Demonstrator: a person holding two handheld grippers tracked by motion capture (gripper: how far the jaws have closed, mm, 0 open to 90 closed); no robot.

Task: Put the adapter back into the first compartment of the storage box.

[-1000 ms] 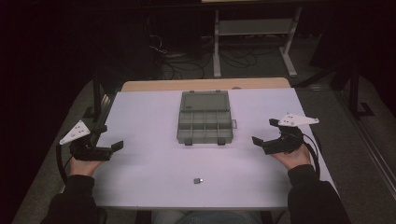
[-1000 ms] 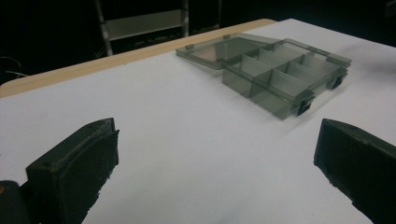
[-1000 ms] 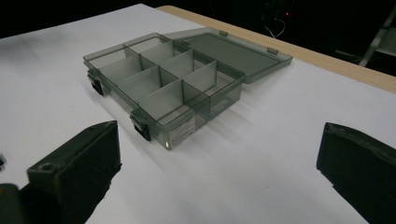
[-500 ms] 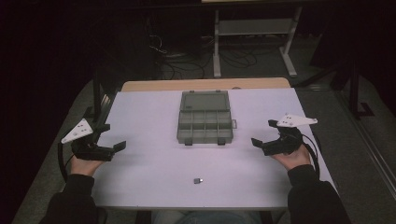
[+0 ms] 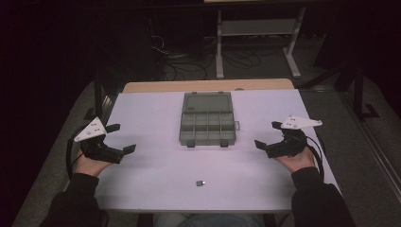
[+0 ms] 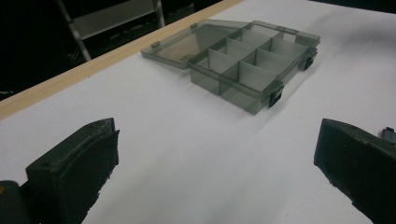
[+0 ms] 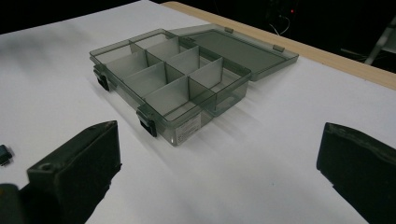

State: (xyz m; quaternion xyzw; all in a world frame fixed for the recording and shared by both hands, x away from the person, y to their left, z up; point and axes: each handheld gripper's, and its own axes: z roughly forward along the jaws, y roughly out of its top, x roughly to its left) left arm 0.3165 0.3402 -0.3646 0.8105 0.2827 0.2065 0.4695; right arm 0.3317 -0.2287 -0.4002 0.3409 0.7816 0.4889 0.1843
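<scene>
A smoky grey plastic organizer box (image 5: 208,126) lies at the table's middle, its lid (image 5: 208,101) open flat behind it and its compartments empty. A small dark part (image 5: 200,183) lies alone near the front edge. My left gripper (image 5: 122,138) is held low at the left, open, with nothing between its jaws. Open and empty too, my right gripper (image 5: 267,134) is at the right. The left gripper (image 6: 217,149) looks at the box (image 6: 254,65), with the small part (image 6: 388,134) at the right edge. Beyond the right gripper (image 7: 217,149) are the box (image 7: 173,79) and the part (image 7: 3,155).
The white table top (image 5: 156,113) ends in a wooden strip (image 5: 208,85) at the back. Beyond it, the dark floor holds cables (image 5: 189,61) and a metal stand (image 5: 257,28). A dark frame (image 5: 101,94) stands by the table's left rear corner.
My left gripper has shifted slightly toward the table's middle. The right gripper, the box and the small part stay where they were.
</scene>
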